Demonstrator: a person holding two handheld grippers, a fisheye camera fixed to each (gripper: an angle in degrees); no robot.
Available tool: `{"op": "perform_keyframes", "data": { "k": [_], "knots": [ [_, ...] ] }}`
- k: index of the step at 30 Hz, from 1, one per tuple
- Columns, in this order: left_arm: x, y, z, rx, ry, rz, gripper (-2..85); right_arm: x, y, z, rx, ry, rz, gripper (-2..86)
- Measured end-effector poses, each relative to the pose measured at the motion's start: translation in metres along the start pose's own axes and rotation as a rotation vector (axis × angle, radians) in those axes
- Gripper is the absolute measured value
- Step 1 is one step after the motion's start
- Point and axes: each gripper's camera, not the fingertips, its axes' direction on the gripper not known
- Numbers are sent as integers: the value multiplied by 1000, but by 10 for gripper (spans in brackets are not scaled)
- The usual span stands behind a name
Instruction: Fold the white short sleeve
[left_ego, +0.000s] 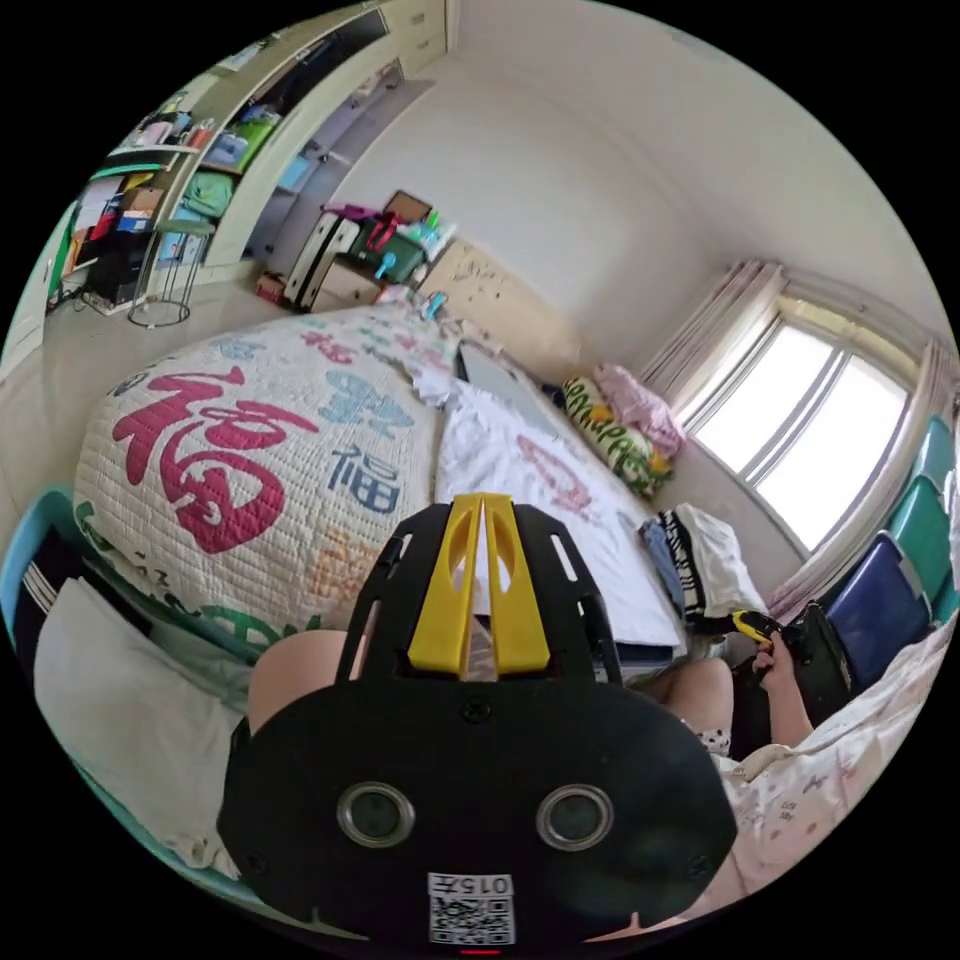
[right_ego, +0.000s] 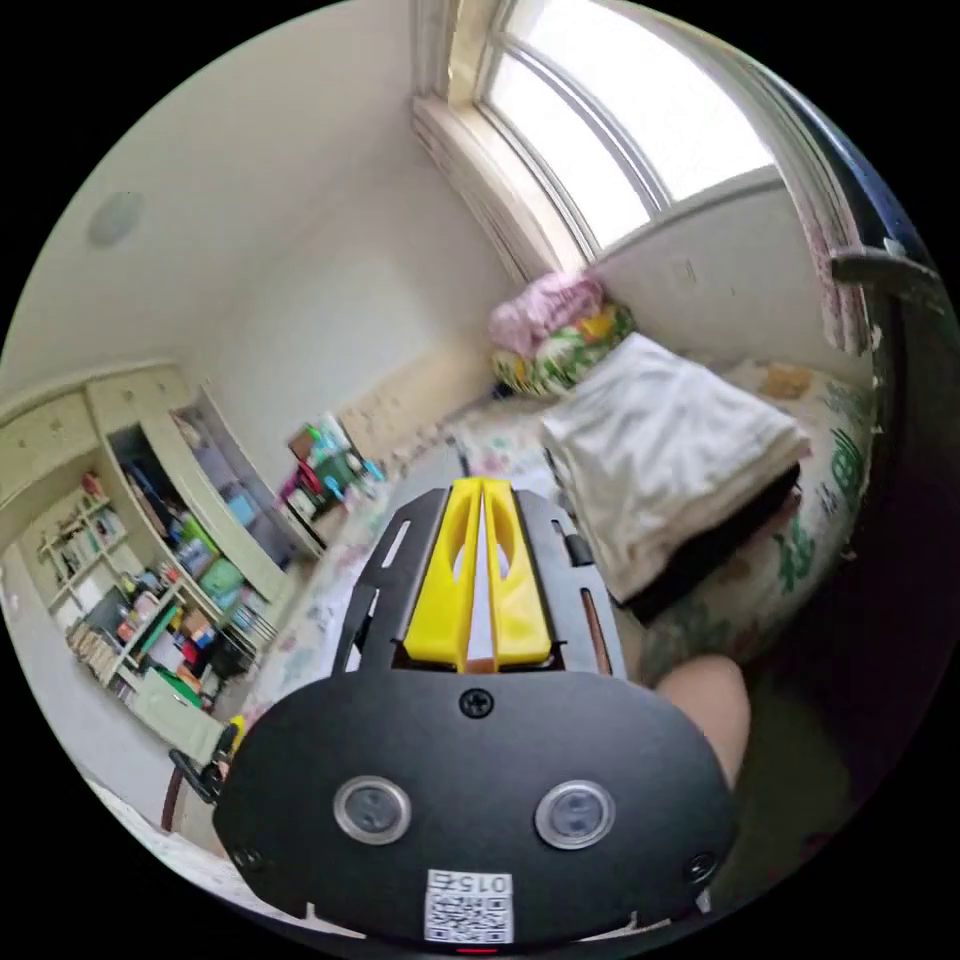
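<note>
White short sleeve (left_ego: 560, 480) flat on bed (left_ego: 250, 450), beyond closed left claw (left_ego: 483, 510).

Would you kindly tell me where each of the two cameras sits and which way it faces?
Left gripper view: rides behind the shut yellow left tongs, facing along the quilted bed cover with red characters toward the window; a knee and the hand holding the right tongs show.
Right gripper view: rides behind the shut yellow right tongs, facing the folded white laundry stack; a knee shows.
Shared: pink bundle, shelves.
</note>
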Motion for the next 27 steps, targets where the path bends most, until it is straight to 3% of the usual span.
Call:
{"op": "perform_keyframes", "data": {
  "k": [6,9,17,27],
  "knots": [
    [7,11,9,-72,15,105,-9,-239,-23,-221,498,-378,-147,-5],
    [0,16,8,-65,22,95,-9,-305,-10,-307,633,-552,-148,-6],
    [-5,24,15,-47,58,102,-9,-355,-17,-404,670,-697,-43,-6],
    [0,18,48,-78,104,127,-9,-386,-17,-451,703,-661,-146,-6]
  ]
}}
